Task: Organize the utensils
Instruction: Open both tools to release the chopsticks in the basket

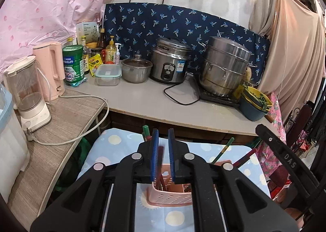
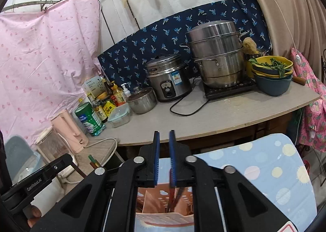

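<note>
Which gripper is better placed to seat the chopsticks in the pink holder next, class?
Probably the left. The left gripper hangs over the pink holder with red chopsticks between its fingers; the right gripper looks empty.

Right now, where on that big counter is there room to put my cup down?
The bare patch of grey counter runs along its front edge, bordered by the clear lidded container, small pot and rice cooker behind, and its black cord to the right. The back left corner, packed with bottles, is crowded.
</note>
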### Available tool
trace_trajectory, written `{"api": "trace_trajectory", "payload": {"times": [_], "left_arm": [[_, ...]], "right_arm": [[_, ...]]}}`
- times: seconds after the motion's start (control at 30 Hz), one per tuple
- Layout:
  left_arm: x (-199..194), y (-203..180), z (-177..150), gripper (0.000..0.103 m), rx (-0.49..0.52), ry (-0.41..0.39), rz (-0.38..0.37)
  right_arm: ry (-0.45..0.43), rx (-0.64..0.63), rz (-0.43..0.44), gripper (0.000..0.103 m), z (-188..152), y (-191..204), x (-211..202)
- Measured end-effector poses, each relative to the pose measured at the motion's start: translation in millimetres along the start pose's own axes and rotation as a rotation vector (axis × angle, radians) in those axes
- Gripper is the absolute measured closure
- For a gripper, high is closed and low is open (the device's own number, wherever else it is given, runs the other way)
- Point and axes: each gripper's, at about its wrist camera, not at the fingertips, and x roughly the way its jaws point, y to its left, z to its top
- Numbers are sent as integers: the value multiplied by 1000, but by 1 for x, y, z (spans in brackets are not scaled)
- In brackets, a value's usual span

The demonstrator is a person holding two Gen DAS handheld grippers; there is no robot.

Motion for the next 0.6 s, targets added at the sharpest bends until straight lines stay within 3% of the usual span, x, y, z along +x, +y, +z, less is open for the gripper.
{"api": "trace_trajectory", "payload": {"times": [0.1,0.17,0.6], "left_arm": [[-5,0,-1,58,-8,-19,17],[-10,0,-3,53,0,-32,29],[-38,-1,-33,46,31,5,48]], "right_arm": [[-16,-1,-4,74,0,-1,-9],[-25,1,0,70,1,0,-15],[14,-63,-14,60,-33,16,-59]]}}
